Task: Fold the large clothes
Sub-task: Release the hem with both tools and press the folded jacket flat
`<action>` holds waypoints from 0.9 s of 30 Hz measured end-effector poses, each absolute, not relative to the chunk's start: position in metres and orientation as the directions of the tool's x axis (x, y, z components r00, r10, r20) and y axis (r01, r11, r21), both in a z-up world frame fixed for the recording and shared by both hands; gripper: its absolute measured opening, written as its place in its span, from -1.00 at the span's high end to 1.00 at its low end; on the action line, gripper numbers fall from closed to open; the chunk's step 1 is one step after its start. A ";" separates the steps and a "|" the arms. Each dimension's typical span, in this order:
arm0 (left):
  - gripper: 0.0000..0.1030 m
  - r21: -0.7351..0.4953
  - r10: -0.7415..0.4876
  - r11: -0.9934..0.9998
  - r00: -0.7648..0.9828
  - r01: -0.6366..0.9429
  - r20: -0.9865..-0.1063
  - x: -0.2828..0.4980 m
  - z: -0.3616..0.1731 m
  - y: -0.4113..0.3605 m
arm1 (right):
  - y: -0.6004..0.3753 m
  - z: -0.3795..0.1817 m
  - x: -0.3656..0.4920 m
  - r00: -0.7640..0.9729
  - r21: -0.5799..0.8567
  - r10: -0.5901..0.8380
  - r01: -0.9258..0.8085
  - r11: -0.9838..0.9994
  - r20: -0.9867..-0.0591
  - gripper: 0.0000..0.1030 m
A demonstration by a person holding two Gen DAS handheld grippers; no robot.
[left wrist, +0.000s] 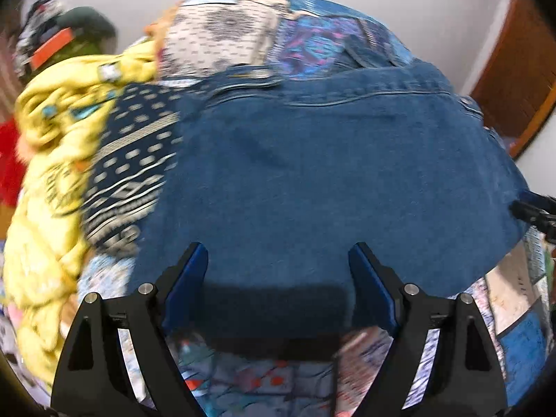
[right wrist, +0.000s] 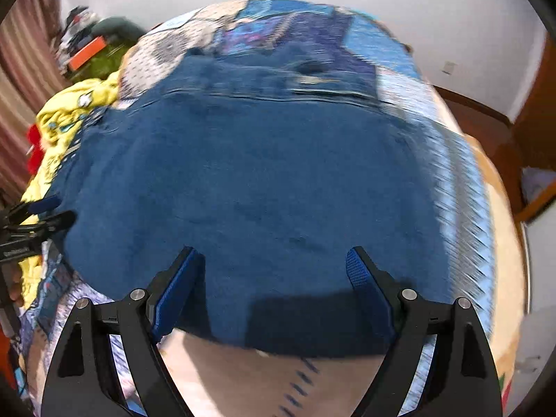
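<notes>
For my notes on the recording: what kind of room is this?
Probably a bedroom. The denim garment lies on a bed with a patchwork quilt, other clothes such as a yellow garment are piled beside it, and curtains hang behind.

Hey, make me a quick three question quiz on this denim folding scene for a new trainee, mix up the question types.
1. True or false: both grippers are shut on the denim garment.
2. Which lies left of the denim in the left wrist view? A) yellow garment B) green towel C) white shirt
3. Fill in: the denim lies on a patchwork ____.

Key: 1 false, the left gripper and right gripper are open. 2 A. 3 bedspread.
</notes>
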State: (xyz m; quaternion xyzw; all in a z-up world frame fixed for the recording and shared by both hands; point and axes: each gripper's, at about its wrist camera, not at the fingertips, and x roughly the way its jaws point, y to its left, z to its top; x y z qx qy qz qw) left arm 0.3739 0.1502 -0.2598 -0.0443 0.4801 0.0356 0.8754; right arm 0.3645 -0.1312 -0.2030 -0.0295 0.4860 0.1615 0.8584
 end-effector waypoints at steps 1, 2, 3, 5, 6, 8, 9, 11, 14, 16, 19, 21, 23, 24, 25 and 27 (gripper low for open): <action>-0.77 -0.032 0.041 0.991 0.534 -0.127 -0.844 0.367 -0.261 0.156 | -0.143 -0.203 0.361 0.475 0.121 0.255 -0.294 0.948 -0.842 -0.64; -0.81 -0.049 0.040 0.987 0.536 -0.150 -0.843 0.359 -0.262 0.166 | -0.150 -0.203 0.359 0.469 0.153 0.284 -0.299 0.942 -0.836 -0.64; -0.81 -0.065 0.036 0.984 0.538 -0.167 -0.842 0.354 -0.263 0.172 | -0.158 -0.202 0.355 0.464 0.184 0.311 -0.300 0.936 -0.829 -0.64; -0.81 -0.069 0.065 0.969 0.517 -0.237 -0.853 0.341 -0.266 0.190 | -0.166 -0.199 0.350 0.470 0.180 0.297 -0.277 0.944 -0.831 -0.64; -0.81 -0.063 0.080 0.964 0.507 -0.259 -0.858 0.338 -0.266 0.197 | -0.168 -0.198 0.347 0.480 0.143 0.250 -0.249 0.958 -0.841 -0.64; -0.81 -0.070 0.099 0.948 0.497 -0.310 -0.862 0.325 -0.267 0.213 | -0.176 -0.200 0.345 0.480 0.076 0.162 -0.193 0.978 -0.862 -0.64; -0.81 -0.092 0.096 0.936 0.497 -0.341 -0.862 0.318 -0.266 0.224 | -0.180 -0.200 0.344 0.475 0.081 0.161 -0.184 0.980 -0.865 -0.64; -0.81 -0.159 0.071 0.911 0.523 -0.382 -0.850 0.304 -0.261 0.240 | -0.191 -0.199 0.341 0.470 0.105 0.167 -0.156 0.982 -0.867 -0.64; -0.81 -0.237 0.036 0.882 0.561 -0.407 -0.827 0.290 -0.254 0.251 | -0.203 -0.193 0.334 0.490 0.097 0.144 -0.122 0.988 -0.860 -0.64; -0.81 -0.309 -0.006 0.854 0.585 -0.420 -0.811 0.284 -0.252 0.255 | -0.206 -0.185 0.331 0.509 0.091 0.134 -0.110 0.990 -0.850 -0.64; -0.81 -0.432 -0.115 0.808 0.612 -0.400 -0.783 0.285 -0.257 0.248 | -0.206 -0.172 0.326 0.543 0.107 0.148 -0.107 0.989 -0.827 -0.64; -0.81 -0.517 -0.208 0.770 0.618 -0.375 -0.758 0.293 -0.265 0.241 | -0.200 -0.166 0.327 0.558 0.120 0.166 -0.118 0.986 -0.813 -0.64; -0.81 -0.607 -0.300 0.709 0.627 -0.357 -0.719 0.302 -0.276 0.235 | -0.192 -0.162 0.330 0.566 0.132 0.186 -0.136 0.982 -0.803 -0.64; -0.81 -0.630 -0.326 0.692 0.626 -0.353 -0.708 0.304 -0.280 0.231 | -0.188 -0.162 0.331 0.568 0.138 0.196 -0.145 0.980 -0.799 -0.64; -0.81 -0.648 -0.349 0.676 0.621 -0.351 -0.701 0.310 -0.286 0.228 | -0.183 -0.163 0.331 0.566 0.144 0.208 -0.157 0.977 -0.797 -0.65; -0.81 -0.660 -0.368 0.659 0.611 -0.360 -0.701 0.320 -0.296 0.224 | -0.173 -0.167 0.333 0.558 0.149 0.224 -0.177 0.973 -0.799 -0.65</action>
